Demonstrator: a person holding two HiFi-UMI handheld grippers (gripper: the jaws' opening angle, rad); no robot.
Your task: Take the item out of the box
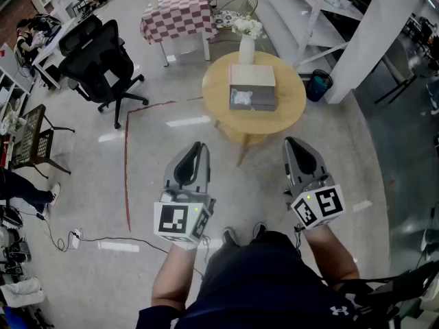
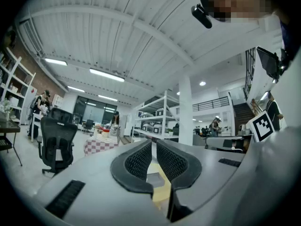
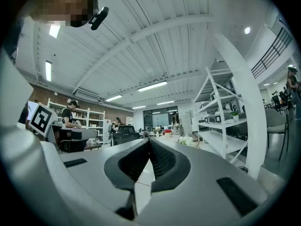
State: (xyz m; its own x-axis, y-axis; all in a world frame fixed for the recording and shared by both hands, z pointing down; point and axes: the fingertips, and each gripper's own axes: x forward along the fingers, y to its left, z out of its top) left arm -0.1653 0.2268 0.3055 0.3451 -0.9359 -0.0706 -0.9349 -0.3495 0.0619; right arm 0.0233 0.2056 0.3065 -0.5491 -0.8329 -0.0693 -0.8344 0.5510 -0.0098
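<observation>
A: Status?
B: Left claw [image 1: 199,147] jaws together, empty. Right claw [image 1: 292,143] same.
A: Box?
B: Box [image 1: 254,79] on round wooden counter [image 1: 289,103], well ahead of both claws, touching flower vase [image 1: 247,48]. Item [image 1: 241,99] inside.

Bare floor [image 1: 264,163] is left open at mid-frame, between the left gripper [image 1: 199,146] and right gripper [image 1: 291,142] below and the round table [image 1: 288,108] above. The box [image 1: 252,88] is flanked on its far side by 1 vase [image 1: 246,46]. A bin [image 1: 318,85] stands just right of the table, an office chair [image 1: 99,60] at upper left.
</observation>
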